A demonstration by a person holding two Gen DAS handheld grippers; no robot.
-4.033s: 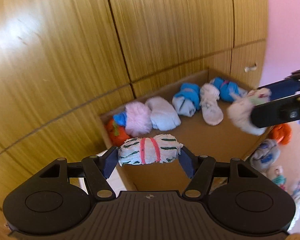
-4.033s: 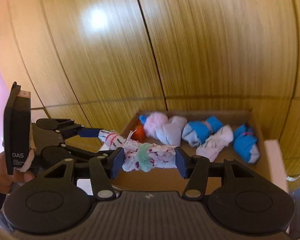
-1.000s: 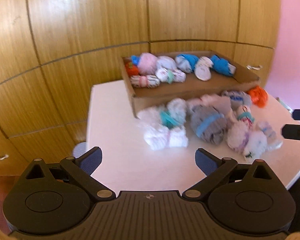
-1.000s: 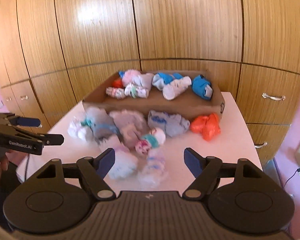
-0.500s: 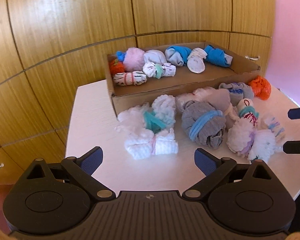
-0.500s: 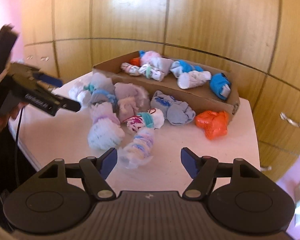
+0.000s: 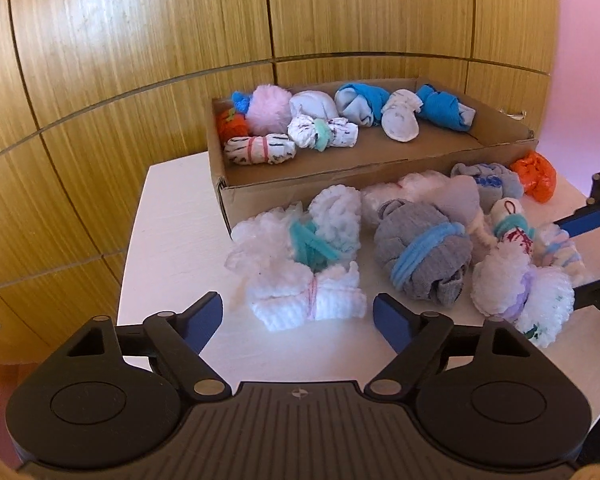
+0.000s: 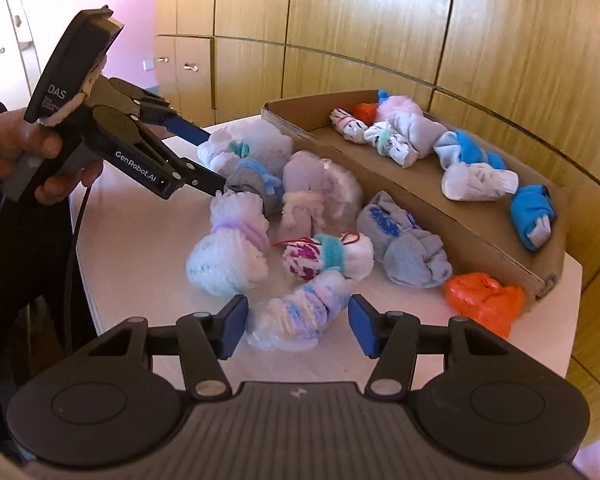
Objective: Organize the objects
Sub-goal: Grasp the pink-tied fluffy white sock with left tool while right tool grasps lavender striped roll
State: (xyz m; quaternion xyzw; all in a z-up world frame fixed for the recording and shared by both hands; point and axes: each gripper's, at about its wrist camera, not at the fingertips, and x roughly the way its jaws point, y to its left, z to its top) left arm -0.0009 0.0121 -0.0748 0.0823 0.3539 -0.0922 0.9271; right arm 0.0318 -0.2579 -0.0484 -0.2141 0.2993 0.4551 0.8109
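Several rolled sock bundles lie on a white table (image 7: 172, 240) in front of a cardboard box (image 7: 340, 184) that holds several more. My left gripper (image 7: 298, 316) is open, its fingers on either side of a white bundle with a red band (image 7: 308, 304). My right gripper (image 8: 296, 326) is open around a white bundle with blue and pink marks (image 8: 300, 312). A grey bundle with a blue band (image 7: 424, 256) and a fluffy white and lilac bundle (image 7: 520, 292) lie between them. The left gripper also shows in the right wrist view (image 8: 208, 156), open over the pile.
Wooden cupboard doors (image 7: 180, 40) stand behind the table. An orange bundle (image 8: 484, 296) lies at the box's near corner. The table's edge (image 7: 128, 264) runs close on the left. A pink wall (image 7: 580, 40) is on the right.
Both grippers let go of their bundles into the box, drew back, and have now come down close to the pile on the table, each straddling a loose bundle.
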